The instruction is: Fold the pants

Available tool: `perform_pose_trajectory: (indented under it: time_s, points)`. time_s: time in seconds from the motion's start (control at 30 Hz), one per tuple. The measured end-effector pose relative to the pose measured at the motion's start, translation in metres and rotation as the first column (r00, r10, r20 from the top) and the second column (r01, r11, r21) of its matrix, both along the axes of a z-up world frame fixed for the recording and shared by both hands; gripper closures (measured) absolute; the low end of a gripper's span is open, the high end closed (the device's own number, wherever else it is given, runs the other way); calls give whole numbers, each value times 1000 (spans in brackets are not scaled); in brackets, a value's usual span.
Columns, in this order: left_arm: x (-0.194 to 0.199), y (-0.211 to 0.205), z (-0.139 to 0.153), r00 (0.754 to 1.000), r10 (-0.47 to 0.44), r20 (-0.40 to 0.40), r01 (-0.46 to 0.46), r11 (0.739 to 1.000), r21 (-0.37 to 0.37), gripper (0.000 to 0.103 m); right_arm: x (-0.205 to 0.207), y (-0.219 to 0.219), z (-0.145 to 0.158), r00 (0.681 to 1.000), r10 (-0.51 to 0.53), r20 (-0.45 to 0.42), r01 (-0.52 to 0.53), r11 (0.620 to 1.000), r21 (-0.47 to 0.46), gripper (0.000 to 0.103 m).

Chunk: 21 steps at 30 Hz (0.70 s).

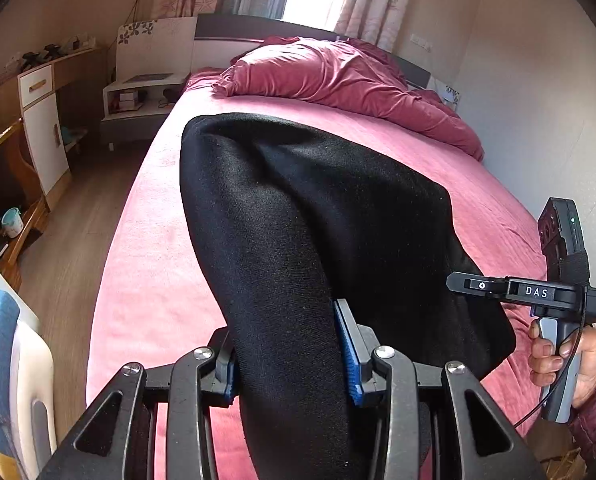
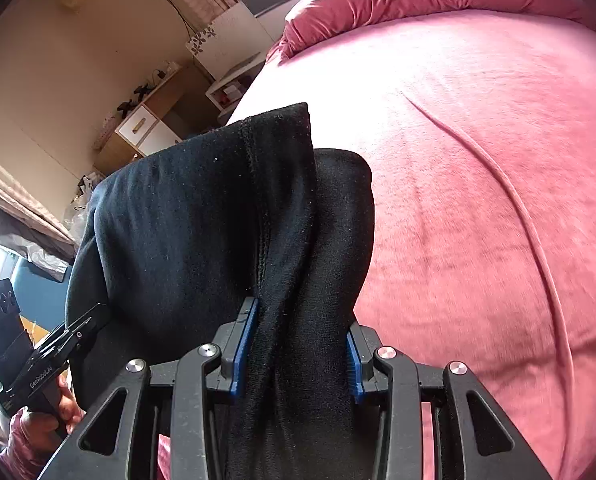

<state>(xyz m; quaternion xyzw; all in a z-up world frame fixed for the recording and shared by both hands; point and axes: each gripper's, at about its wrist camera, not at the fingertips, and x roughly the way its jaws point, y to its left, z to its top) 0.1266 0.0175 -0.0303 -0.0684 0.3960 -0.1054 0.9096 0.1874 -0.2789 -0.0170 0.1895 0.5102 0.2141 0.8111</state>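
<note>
The black pants (image 1: pixel 309 216) hang between both grippers above the pink bed (image 1: pixel 146 280). My left gripper (image 1: pixel 288 354) is shut on a thick bunch of the black fabric, which fills the space between its blue pads (image 1: pixel 347 356). My right gripper (image 2: pixel 298 346) is shut on another bunch of the pants (image 2: pixel 202 216), with a seam running up from its left pad. The right gripper also shows in the left wrist view (image 1: pixel 497 289), at the pants' right edge. The left gripper shows in the right wrist view (image 2: pixel 72 336), at lower left. The pants' far end drapes toward the bed.
A crumpled pink duvet (image 1: pixel 337 76) lies at the head of the bed. A white nightstand (image 1: pixel 138 100) and a wooden desk with drawers (image 1: pixel 38 112) stand left of the bed on wood floor (image 1: pixel 78 220). A wall (image 1: pixel 537 100) runs along the right side.
</note>
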Motion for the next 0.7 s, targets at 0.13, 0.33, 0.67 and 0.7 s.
perform_pose_trajectory:
  time_s: [0.13,0.33,0.67,0.7]
  points:
    - [21,3,-8,1000,4,-24,-4,1000,-6,63,18,2,-9,1000,5,-23,-5,1000,-9,65]
    - [53,12,-29,997,2,-83,-4,1000,-26,62,48,20,-28,997,4,-72,-5,1000,-24,65]
    - [83,48,-96,966,40,-255,-86,981,-173,48,65,23,-70,991,3,-137,1,1000,27,53]
    - [82,48,-96,967,40,-252,-84,983,-166,46,65,24,-70,991,3,-136,1,1000,30,53]
